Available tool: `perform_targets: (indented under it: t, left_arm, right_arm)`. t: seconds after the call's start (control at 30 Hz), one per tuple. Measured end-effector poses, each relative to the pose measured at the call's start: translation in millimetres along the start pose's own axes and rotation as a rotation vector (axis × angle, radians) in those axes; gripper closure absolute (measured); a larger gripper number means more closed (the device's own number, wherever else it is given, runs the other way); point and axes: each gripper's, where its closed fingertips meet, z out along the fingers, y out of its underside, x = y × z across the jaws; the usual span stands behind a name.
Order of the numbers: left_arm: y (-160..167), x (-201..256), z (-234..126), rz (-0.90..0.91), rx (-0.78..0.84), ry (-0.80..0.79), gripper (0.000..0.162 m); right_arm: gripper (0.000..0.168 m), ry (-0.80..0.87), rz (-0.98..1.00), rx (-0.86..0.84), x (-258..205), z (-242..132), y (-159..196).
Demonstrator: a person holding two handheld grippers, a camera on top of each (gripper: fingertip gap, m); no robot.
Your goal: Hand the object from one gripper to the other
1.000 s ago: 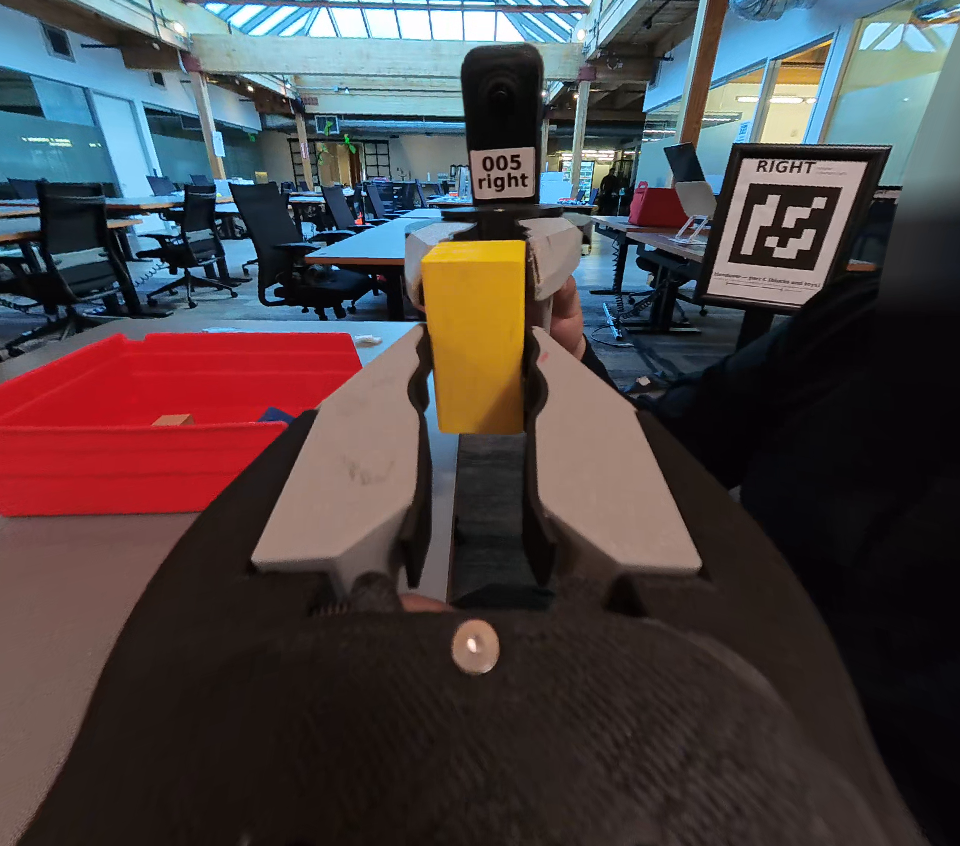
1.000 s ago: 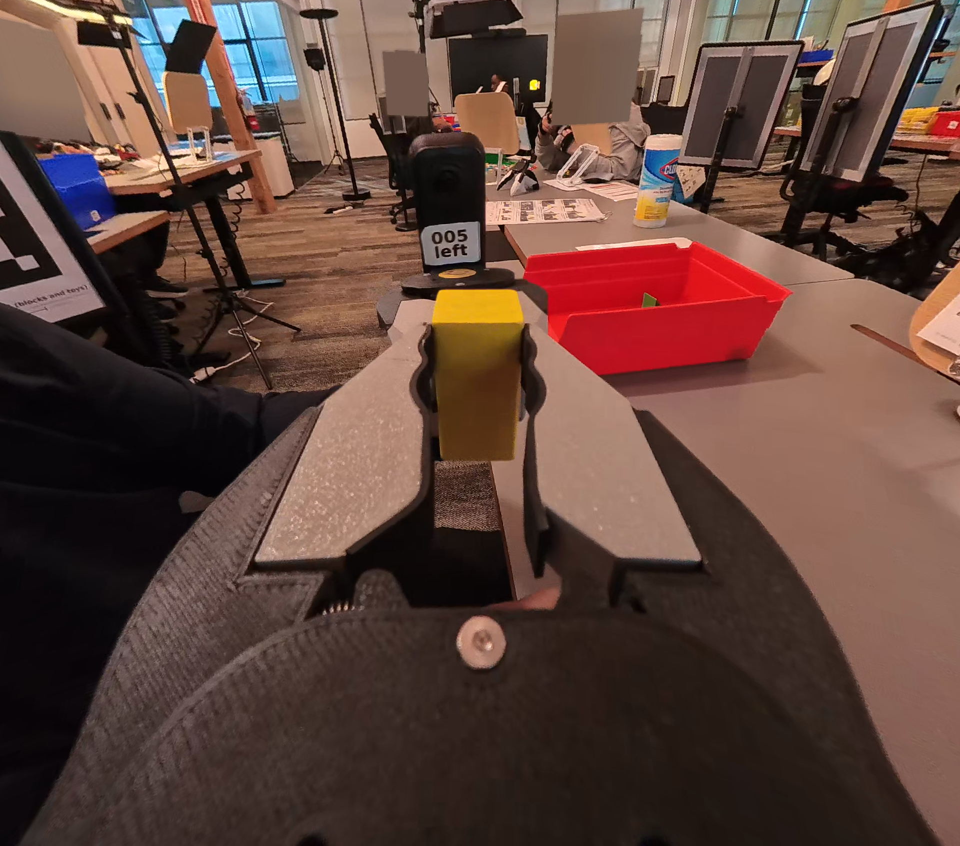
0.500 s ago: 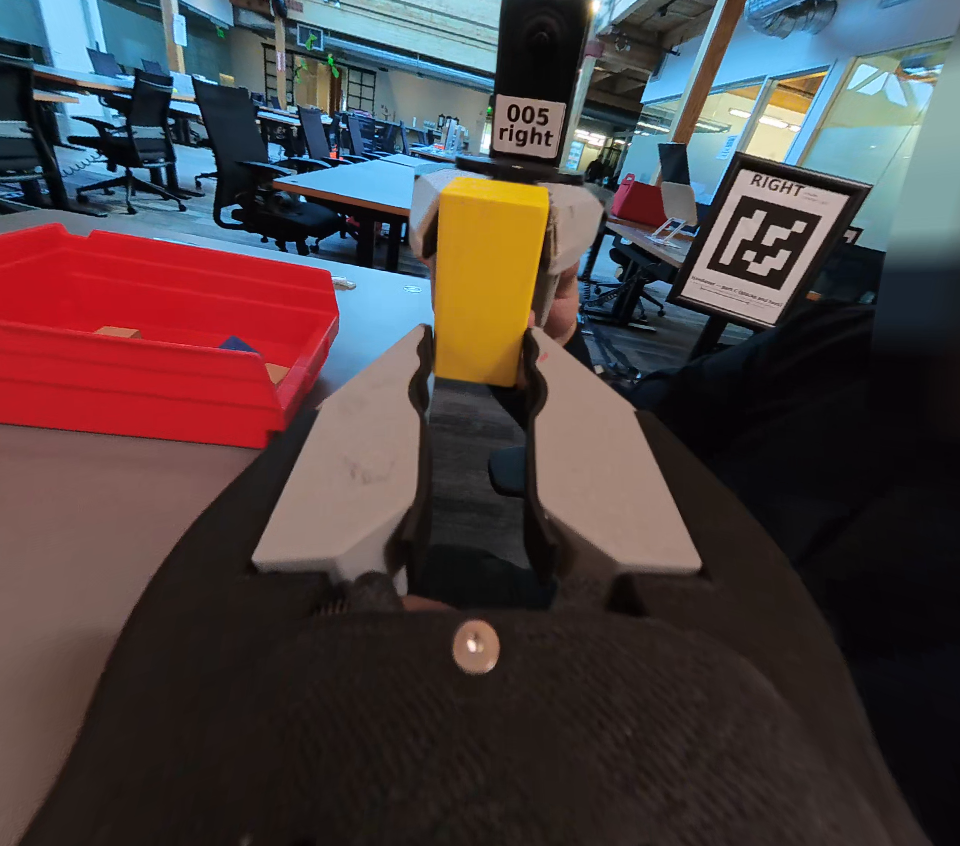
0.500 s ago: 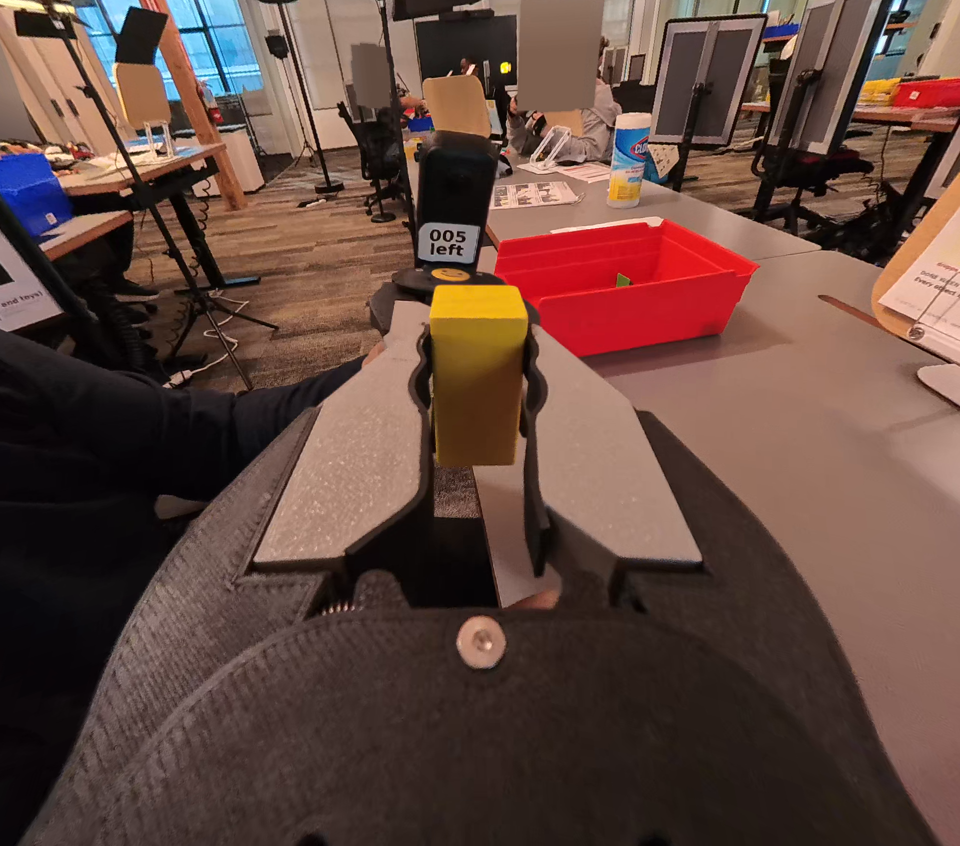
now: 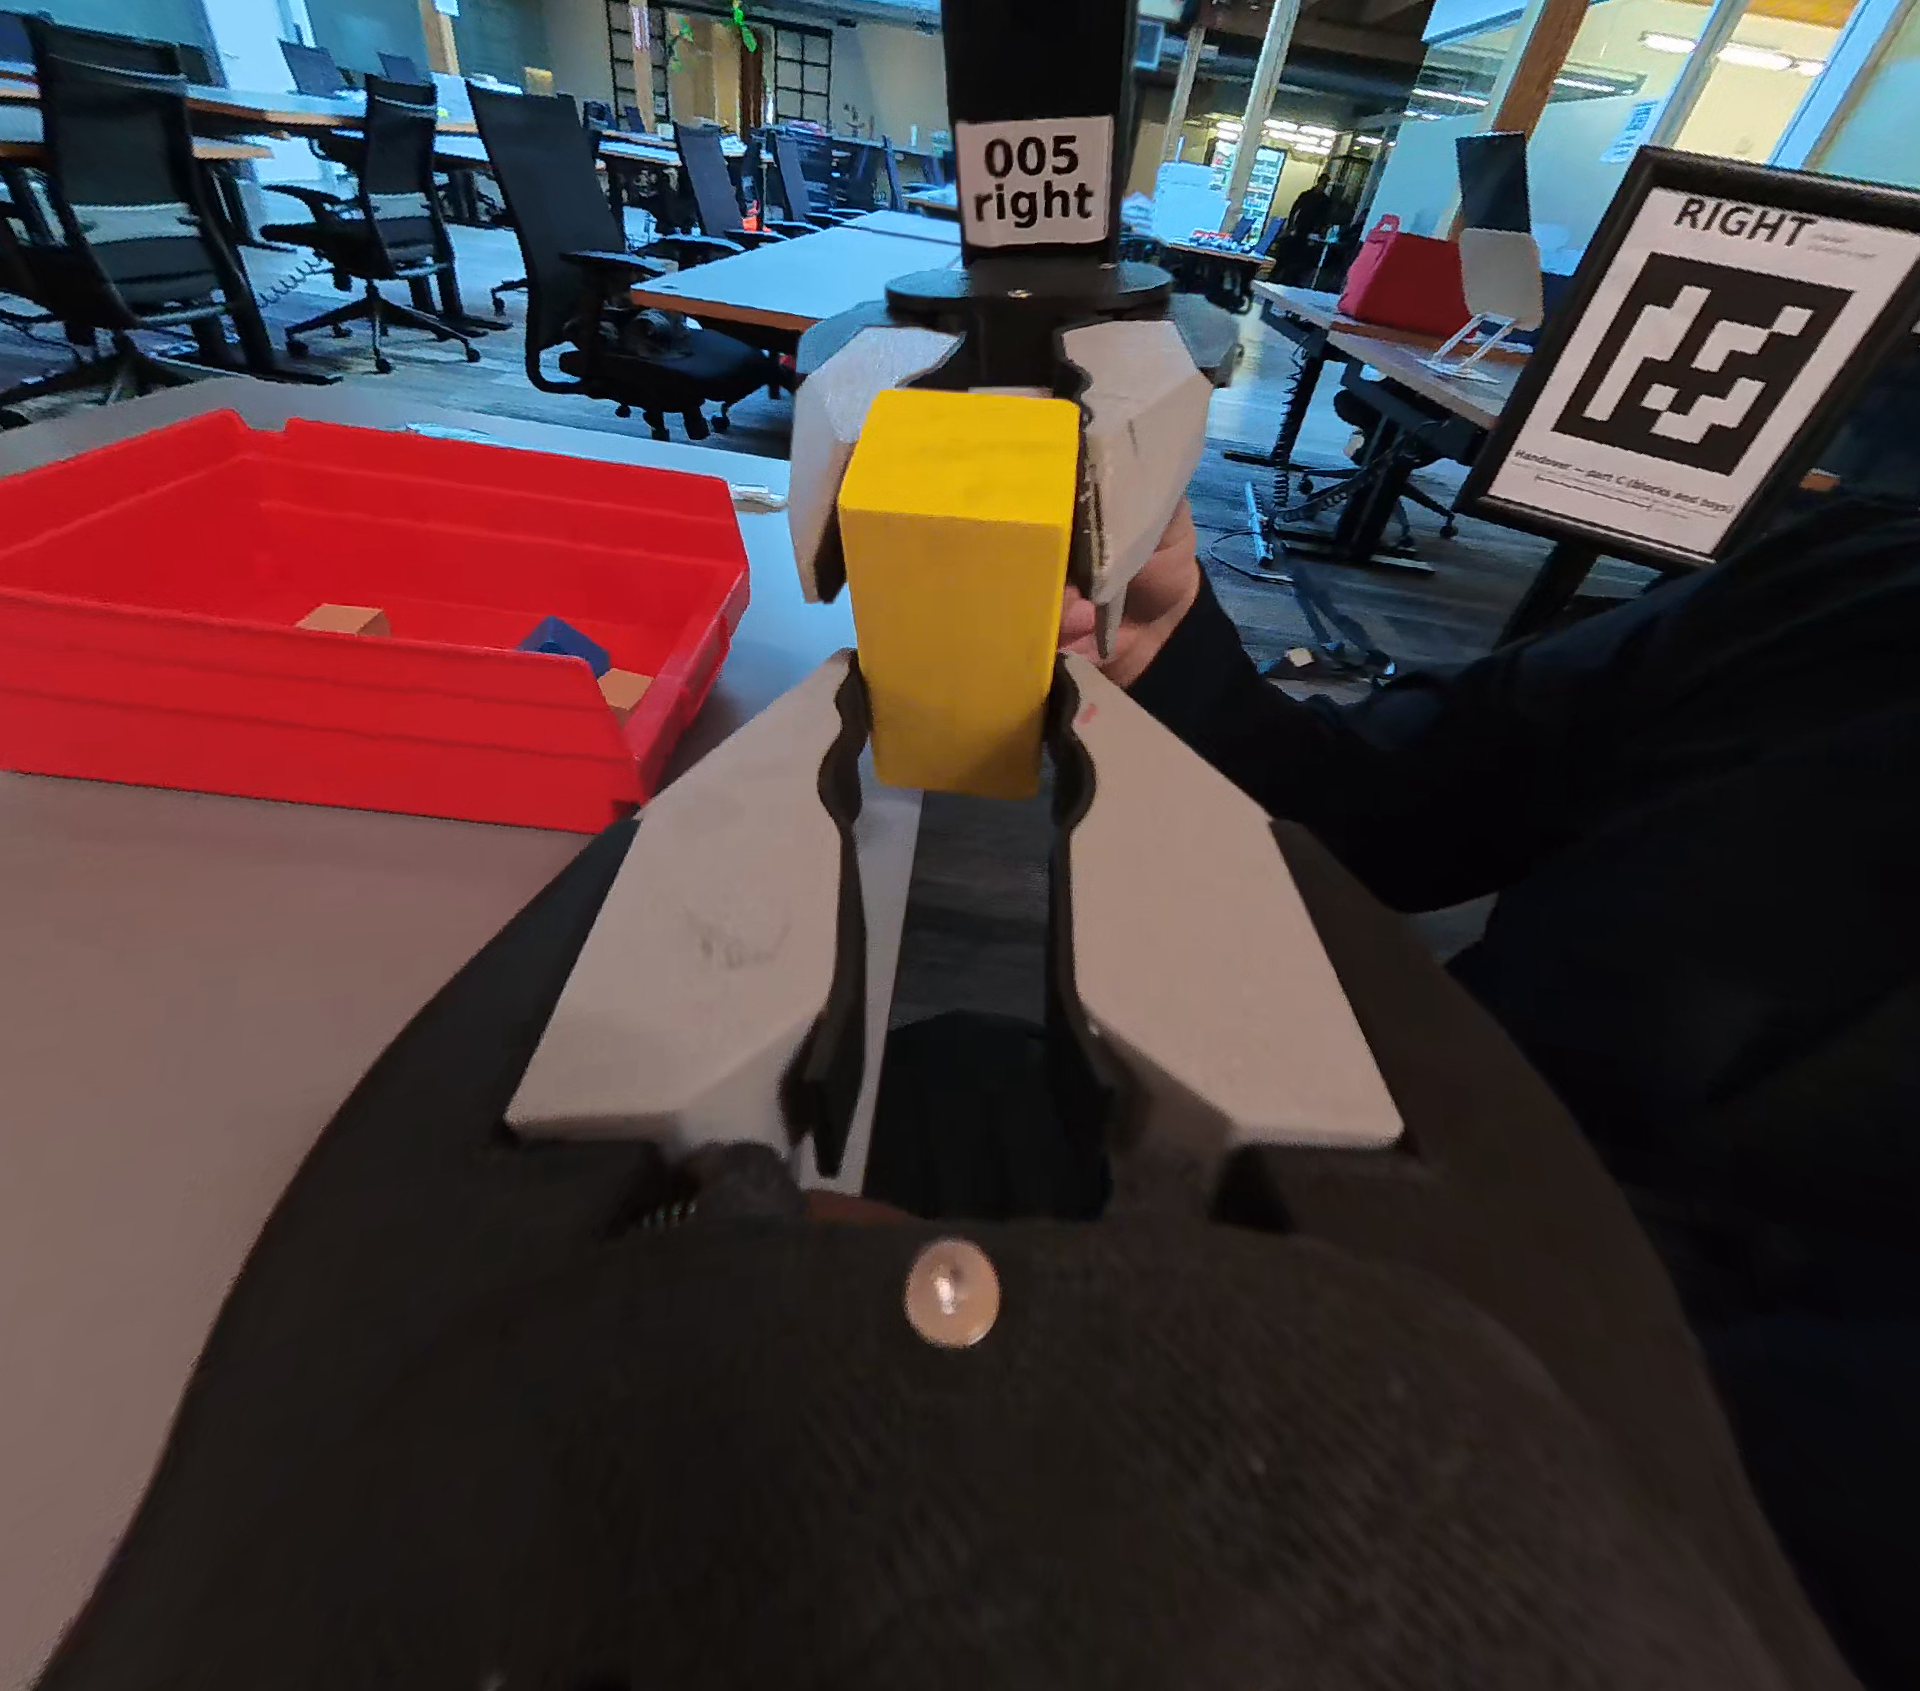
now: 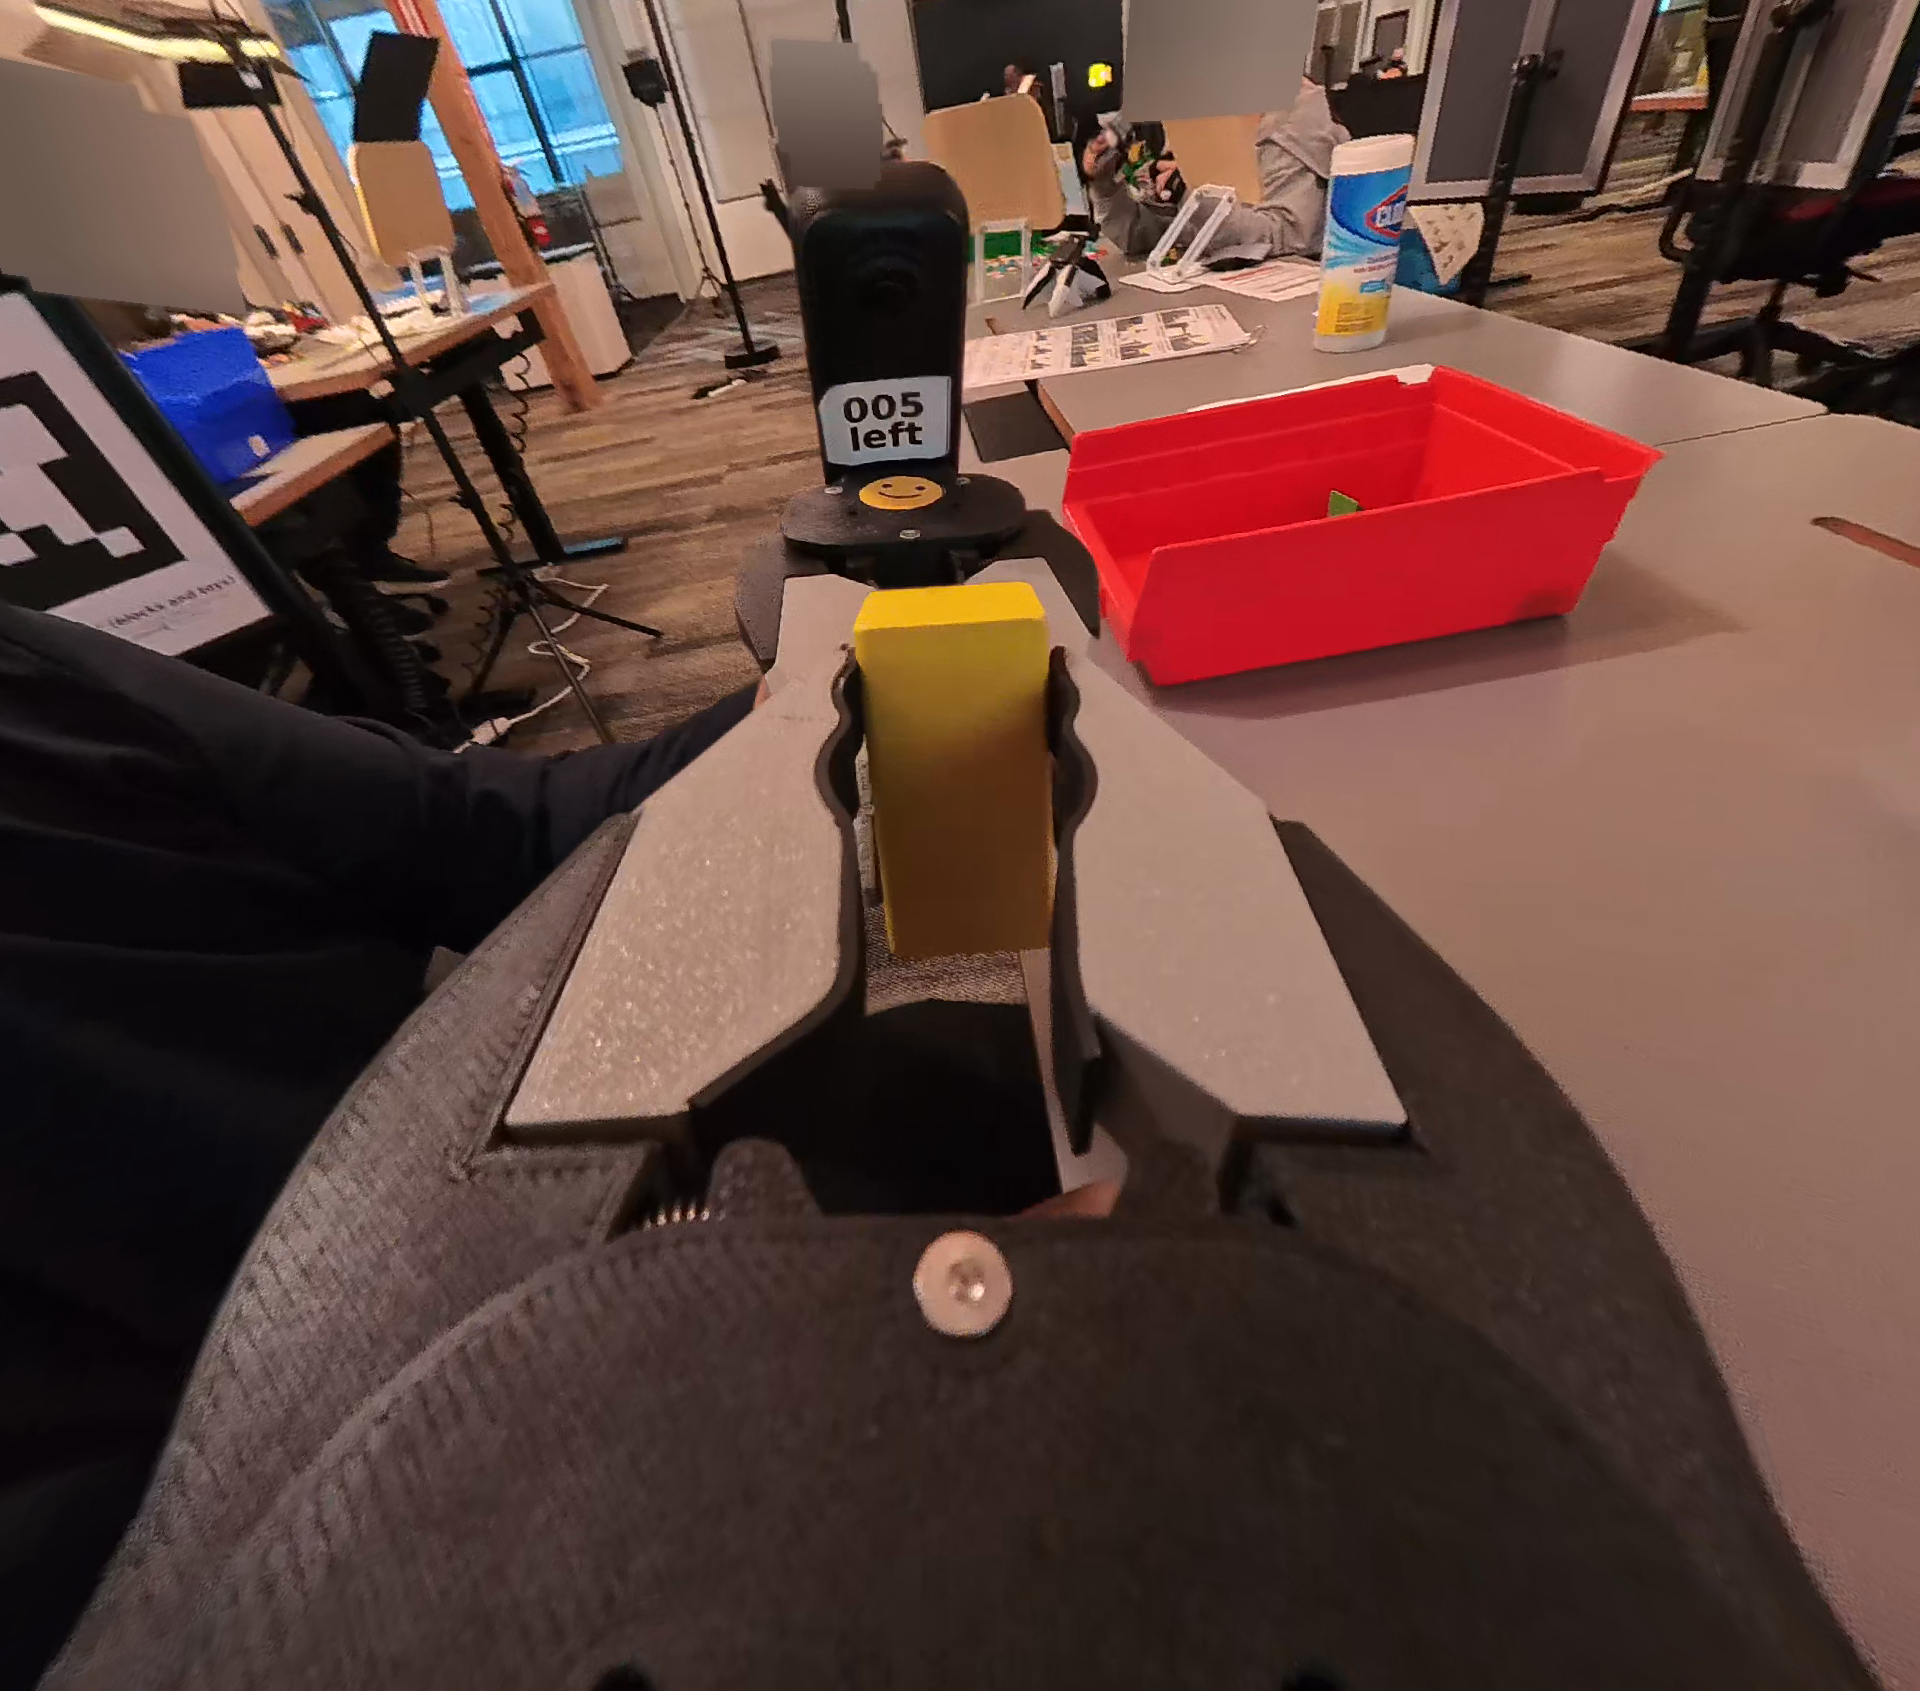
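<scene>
A yellow rectangular block (image 5: 956,581) stands upright between my two grippers, which face each other above the table edge. My left gripper (image 5: 956,685) is shut on the block's lower end with just its fingertips. My right gripper (image 5: 966,436) faces it and flanks the block's upper part. In the right wrist view my right gripper (image 6: 954,675) is shut on the block (image 6: 956,789), which sits deep between the fingers. A grey finger (image 6: 805,633) of the left gripper shows behind the block.
A red bin (image 5: 312,706) holding a few small blocks sits on the grey table (image 5: 208,966) to the left. It also shows in the right wrist view (image 6: 1351,602). A framed marker sign (image 5: 1704,363) stands at the right. A person's dark sleeve (image 5: 1558,758) reaches in. Only a small space, under 4 cm, lies between the two pairs of fingers.
Both grippers have moved together with the block between them, and both views now tilt further down towards the table. The block sits nearer my left fingertips than a second ago.
</scene>
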Motion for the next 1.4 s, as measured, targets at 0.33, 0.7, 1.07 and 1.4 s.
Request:
perform_targets:
  t: [0.33,0.7,1.07,1.4]
  left_arm:
    - [2.0,-2.2,0.7,-0.023,-0.004,0.0,0.13]
    - [-10.5,-22.3,-32.7,-0.131,0.02,-0.082,0.133]
    - [-16.3,-50.7,-69.0,-0.114,-0.004,-0.274,0.136]
    - [21.8,-139.4,-270.4,-0.038,-0.363,-1.234,0.134]
  right_arm:
    - [0.136,0.013,-0.037,-0.059,4.3,0.4,9.3]
    - [0.136,0.522,-0.053,-0.009,114.6,-124.9,-17.2]
    - [0.136,1.251,0.279,-0.771,321.6,-258.3,129.1]
    - [0.133,1.126,0.449,-1.118,319.4,-244.3,181.7]
